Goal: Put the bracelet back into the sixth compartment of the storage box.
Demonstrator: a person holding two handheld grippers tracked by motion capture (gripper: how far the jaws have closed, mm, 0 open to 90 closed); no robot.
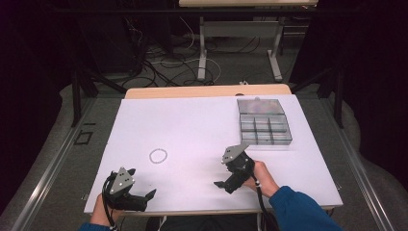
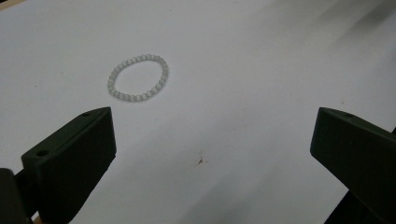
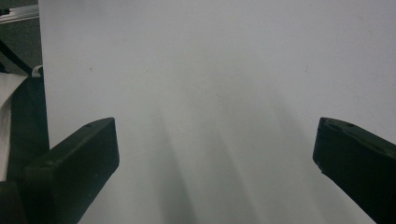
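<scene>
A bracelet of pale beads (image 1: pixel 158 155) lies flat on the white table (image 1: pixel 192 125), left of centre. In the left gripper view the bracelet (image 2: pixel 138 78) lies ahead and to the left of the jaws, apart from them. My left gripper (image 1: pixel 149 197) is held at the front left corner of the table, and its jaws (image 2: pixel 212 121) stand wide open with nothing between them. My right gripper (image 1: pixel 222 180) hovers near the front middle, pointing left. It is also open (image 3: pixel 215 128), over bare white table (image 3: pixel 224 70).
A clear compartment box (image 1: pixel 264 129) with its lid laid back stands at the back right of the table. The table's edge and a dark drop (image 3: pixel 23 112) show at the left of the right gripper view. Cables and table legs (image 1: pixel 202 62) lie on the floor beyond.
</scene>
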